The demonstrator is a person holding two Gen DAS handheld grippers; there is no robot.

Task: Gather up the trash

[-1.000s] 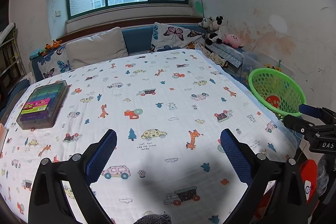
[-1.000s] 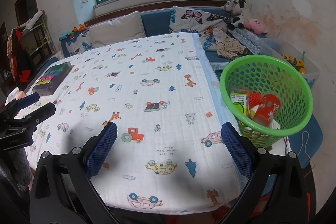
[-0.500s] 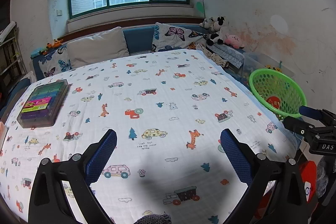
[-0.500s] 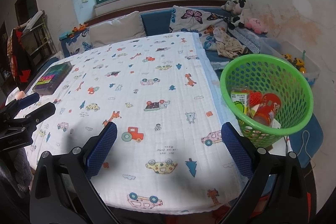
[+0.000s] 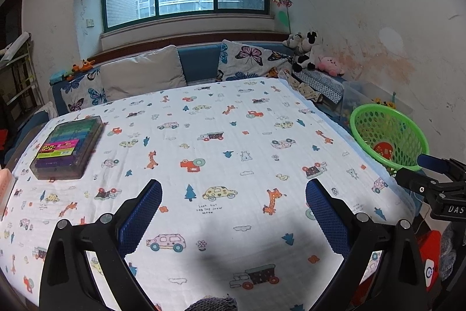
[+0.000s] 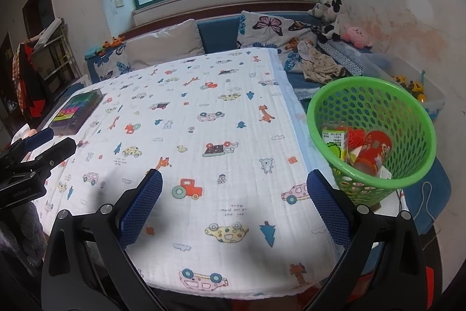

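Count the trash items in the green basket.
3 visible in the basket: green carton at left, red mesh in the middle, red can at right. More may be hidden.

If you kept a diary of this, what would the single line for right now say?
left tongs: open, empty | right tongs: open, empty | green basket: holds trash, beside table | tablecloth: no trash seen

green basket (image 6: pixel 375 95): 1 | red can (image 6: pixel 372 151) in it: 1 | green carton (image 6: pixel 335 140) in it: 1 | marker box (image 5: pixel 68 147), left of frame: 1 | butterfly cushions (image 5: pixel 253 60): 2 | plain cushion (image 5: pixel 142 73): 1 | hand-held grippers: 2
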